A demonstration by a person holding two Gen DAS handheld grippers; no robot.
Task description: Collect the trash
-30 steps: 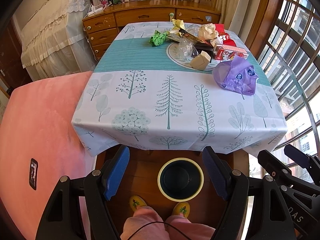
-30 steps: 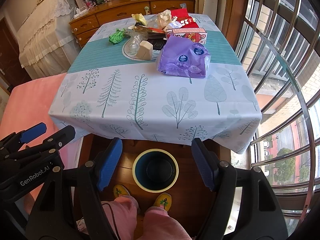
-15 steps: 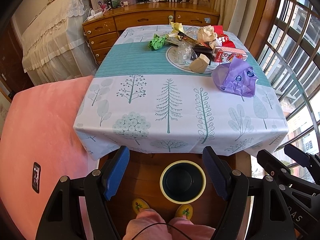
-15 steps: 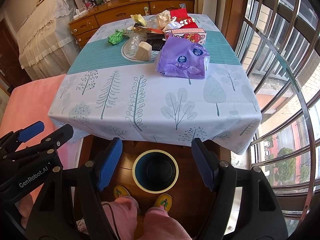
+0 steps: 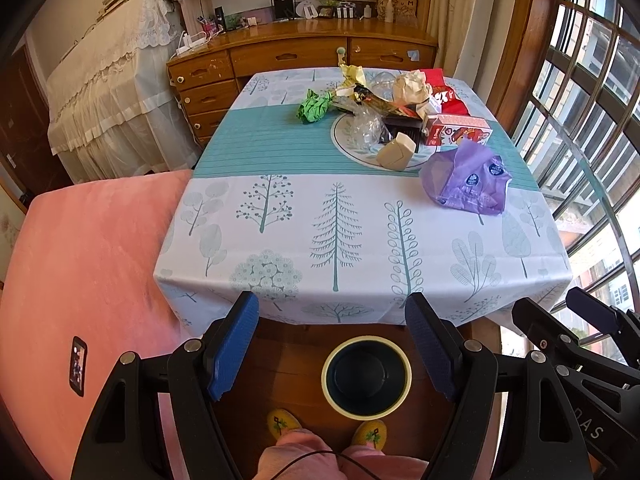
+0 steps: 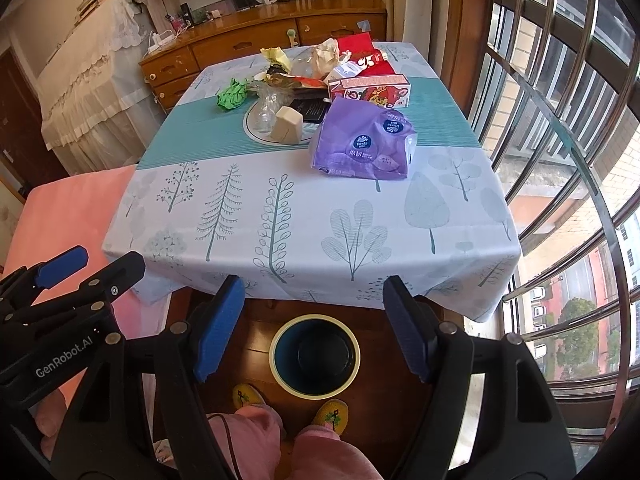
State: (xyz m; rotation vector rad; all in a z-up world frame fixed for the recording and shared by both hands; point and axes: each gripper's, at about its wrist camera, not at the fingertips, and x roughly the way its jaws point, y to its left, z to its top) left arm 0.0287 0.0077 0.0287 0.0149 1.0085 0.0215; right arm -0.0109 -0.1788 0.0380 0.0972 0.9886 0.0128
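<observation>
Left wrist view: the left gripper (image 5: 332, 344) hangs with jaws spread wide and nothing between them, above the dark bin (image 5: 366, 376) on the floor at the table's near edge. The trash sits well back on the tablecloth (image 5: 336, 232): a purple tissue pack (image 5: 466, 178), a red carton (image 5: 458, 130), a green paper ball (image 5: 314, 106) and clear plastic wrap (image 5: 366, 128). A reach for one piece could scatter its neighbours, since they overlap (the wrap looks slippery).

Right wrist view: the right gripper (image 6: 314, 326) is likewise wide open and empty. The tissue pack (image 6: 362, 142) lies nearest; the beige box (image 6: 286, 130) beside it may tip. The person's slippers (image 6: 250, 396) crowd the bin (image 6: 314, 354).
</observation>
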